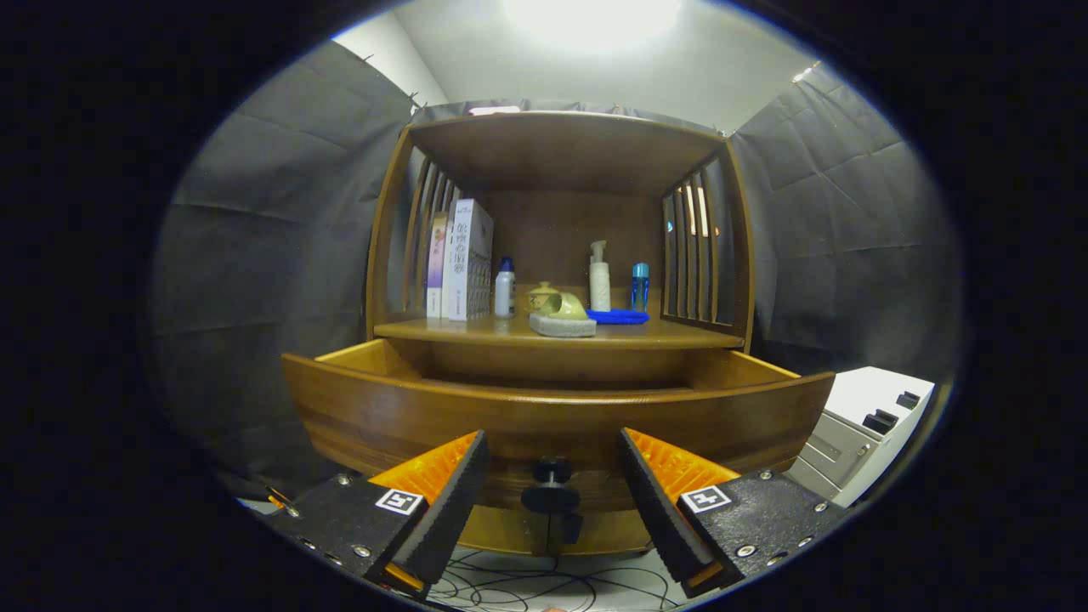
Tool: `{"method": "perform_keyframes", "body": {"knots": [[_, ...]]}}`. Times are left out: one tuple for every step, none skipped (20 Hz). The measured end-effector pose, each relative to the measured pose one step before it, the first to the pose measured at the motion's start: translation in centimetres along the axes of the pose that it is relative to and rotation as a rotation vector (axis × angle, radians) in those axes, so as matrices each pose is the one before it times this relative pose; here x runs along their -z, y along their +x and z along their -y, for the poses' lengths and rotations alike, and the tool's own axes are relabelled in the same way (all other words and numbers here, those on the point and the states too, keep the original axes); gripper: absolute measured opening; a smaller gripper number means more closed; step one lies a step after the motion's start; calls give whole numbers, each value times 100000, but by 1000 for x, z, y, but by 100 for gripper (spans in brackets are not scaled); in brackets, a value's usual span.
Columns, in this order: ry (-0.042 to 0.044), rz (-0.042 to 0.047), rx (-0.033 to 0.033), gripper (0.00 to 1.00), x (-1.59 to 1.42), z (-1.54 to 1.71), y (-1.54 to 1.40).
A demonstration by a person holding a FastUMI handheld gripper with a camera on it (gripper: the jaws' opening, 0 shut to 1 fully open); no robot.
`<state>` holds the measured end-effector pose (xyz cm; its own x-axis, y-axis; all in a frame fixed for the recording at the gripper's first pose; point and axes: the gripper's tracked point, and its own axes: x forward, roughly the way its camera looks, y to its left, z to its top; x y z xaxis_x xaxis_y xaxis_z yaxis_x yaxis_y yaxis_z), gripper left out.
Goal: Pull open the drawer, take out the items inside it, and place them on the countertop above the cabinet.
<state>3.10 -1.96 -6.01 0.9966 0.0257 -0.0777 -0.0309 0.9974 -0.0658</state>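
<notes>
The wooden cabinet's drawer (552,416) stands pulled out toward me, its curved front just ahead of my fingers. Its dark round knob (551,486) sits in the gap between my fingertips, untouched. My gripper (552,450) is open, with a finger on each side of the knob. The drawer's inside is hidden behind its front panel. On the countertop (680,337) above lie a grey sponge (562,325) with a yellowish object on it and a blue cloth (618,316).
Books (463,259), a white bottle (505,289), a small pot (541,297), a pump bottle (600,276) and a blue bottle (640,286) stand at the back of the countertop. A white unit (867,425) sits to the right of the drawer. Cables (544,586) lie on the floor below.
</notes>
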Motion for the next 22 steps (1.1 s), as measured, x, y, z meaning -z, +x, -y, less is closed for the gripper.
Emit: {"method": "perform_keyframes", "body": {"knots": [[-262,-695,-87,94,412,-100,299],[20,-600,185,94,388,-54,148],[244,-701,184,94,380,8,275],[384,-895,-123,95,342,-115,304],[185,-874,-28,94,338,-27,400],[-402,-899,210,94,219,37,294],[-457,-465,533,94,35,131,353],[-402,-180,-99,95,-43,-98,358],[-233,-396,113,95,-50,-46,338],[-579,-16,2225,95,21,511,-126],[9,519,892,94,-138,183,140],[537,320,388,94,0,-244,-5],[-179,514,96,94,-57,-37,83],[-334,248,53,94,2,55,78],[-152,695,-2,94,-72,20,63],[55,121,-271,95,32,1,53],[411,4,-410,95,-95,-98,133],[53,-178,-380,95,40,-28,68],[139,261,-611,95,-210,47,343],[353,567,-627,95,-213,-38,215],[430,383,-192,95,-216,-30,13],[548,716,-59,95,-294,-58,318]]}}
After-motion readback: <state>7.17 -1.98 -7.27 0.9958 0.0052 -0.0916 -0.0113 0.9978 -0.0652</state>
